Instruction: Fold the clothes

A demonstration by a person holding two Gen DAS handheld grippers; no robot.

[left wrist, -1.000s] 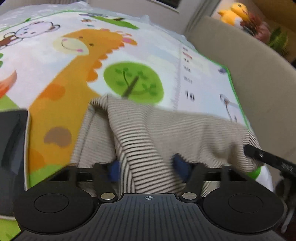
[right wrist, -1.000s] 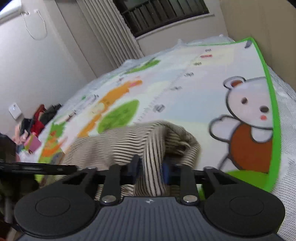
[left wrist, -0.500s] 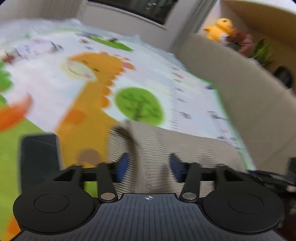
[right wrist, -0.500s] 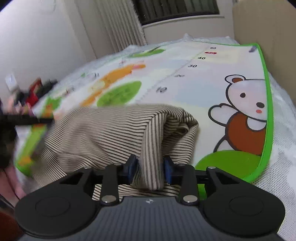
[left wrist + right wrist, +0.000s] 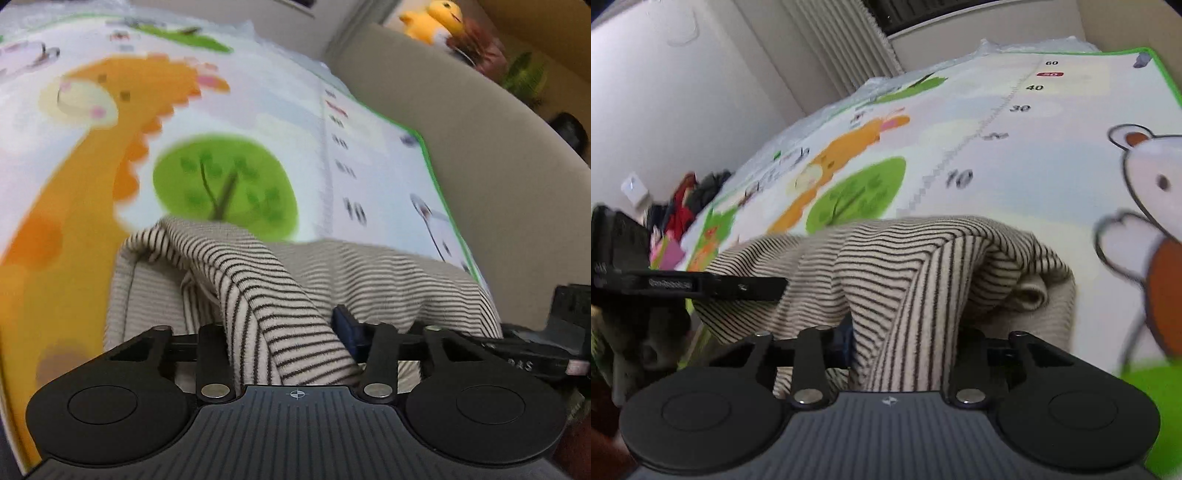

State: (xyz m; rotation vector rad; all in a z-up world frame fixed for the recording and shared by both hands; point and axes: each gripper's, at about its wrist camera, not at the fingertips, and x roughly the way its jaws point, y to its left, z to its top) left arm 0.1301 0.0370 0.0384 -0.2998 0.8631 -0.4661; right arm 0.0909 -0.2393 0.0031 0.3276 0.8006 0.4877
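A beige garment with thin dark stripes (image 5: 280, 295) hangs stretched between both grippers above the cartoon play mat (image 5: 110, 155). My left gripper (image 5: 288, 328) is shut on a bunched fold at the garment's left end. My right gripper (image 5: 901, 339) is shut on a fold at the garment's right end (image 5: 923, 266). The cloth drapes over both sets of fingers and hides most of them. The right gripper's body (image 5: 535, 350) shows at the right edge of the left wrist view, and the left gripper's body (image 5: 683, 284) shows at the left of the right wrist view.
The mat (image 5: 1015, 140) covers a bed. A beige padded headboard (image 5: 498, 166) runs along its right side with a yellow plush duck (image 5: 432, 18) on top. A heap of dark and red clothes (image 5: 690, 199) lies at the far left near the wall.
Both grippers have stayed shut on the garment while moving; the mat now looks closer and larger in both views, and the cloth sags more loosely between the grippers.
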